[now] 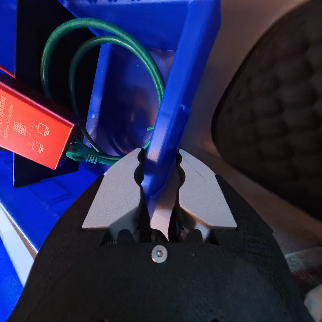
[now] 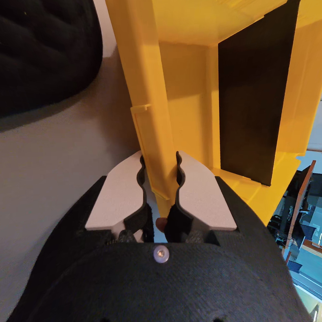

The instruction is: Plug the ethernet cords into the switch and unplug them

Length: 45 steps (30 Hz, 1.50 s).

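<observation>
Left hand-held gripper [image 1: 160, 156] clamped on blue bin [image 1: 176, 97] wall. Inside bin: red switch [image 1: 36, 130], green ethernet cord [image 1: 90, 156] plugged into its end, looped behind. Right hand-held gripper [image 2: 159, 158] clamped on yellow bin [image 2: 149, 97] wall; black divider [image 2: 252, 108] inside.

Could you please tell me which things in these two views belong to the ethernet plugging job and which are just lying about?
For the job:
red switch
green ethernet cord, one plug at the switch's end
blue bin, gripped by the left hand-held gripper

Just lying about:
yellow bin, gripped by the right hand-held gripper
black divider panel
dark cushion
</observation>
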Motion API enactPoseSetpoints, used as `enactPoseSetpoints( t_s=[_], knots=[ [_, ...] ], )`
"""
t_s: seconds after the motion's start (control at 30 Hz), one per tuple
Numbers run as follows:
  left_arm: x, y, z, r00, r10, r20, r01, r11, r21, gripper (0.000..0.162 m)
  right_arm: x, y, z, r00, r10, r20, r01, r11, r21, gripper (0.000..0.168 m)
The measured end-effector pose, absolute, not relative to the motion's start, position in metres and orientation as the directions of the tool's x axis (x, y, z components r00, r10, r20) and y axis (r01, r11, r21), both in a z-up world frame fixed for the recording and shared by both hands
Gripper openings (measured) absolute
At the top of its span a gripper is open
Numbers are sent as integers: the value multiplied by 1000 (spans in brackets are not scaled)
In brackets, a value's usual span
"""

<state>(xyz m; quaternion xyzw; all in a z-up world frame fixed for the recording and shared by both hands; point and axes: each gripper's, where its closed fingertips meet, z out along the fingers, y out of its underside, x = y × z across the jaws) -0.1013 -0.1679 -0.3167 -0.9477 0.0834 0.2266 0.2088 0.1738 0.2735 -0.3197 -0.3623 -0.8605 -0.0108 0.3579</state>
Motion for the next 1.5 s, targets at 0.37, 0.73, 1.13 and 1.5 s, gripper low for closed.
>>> enactPoseSetpoints(
  t_s=[0.37, 0.73, 1.13, 1.5],
  knots=[
    [-97, -281, -315, 882, -63, -467, -237, -916, -323, 34, 198, 290, -320, -485, 607, 629, 634, 740, -225, 34],
    [-86, -314, -313, 895, 1, -445, -167, -926, -338, 54, 207, 296, -318, -446, 639, 626, 666, 705, -245, 38],
    [-146, -277, -224, 688, 726, -28, 414, -423, -806, 98, 201, 251, -238, -170, 840, 515, 411, 535, -738, 68],
    [-190, -276, -283, 676, 737, -23, 554, -528, -643, 82, 205, 233, -221, -204, 777, 596, 390, 623, -678, 66]
  ],
)
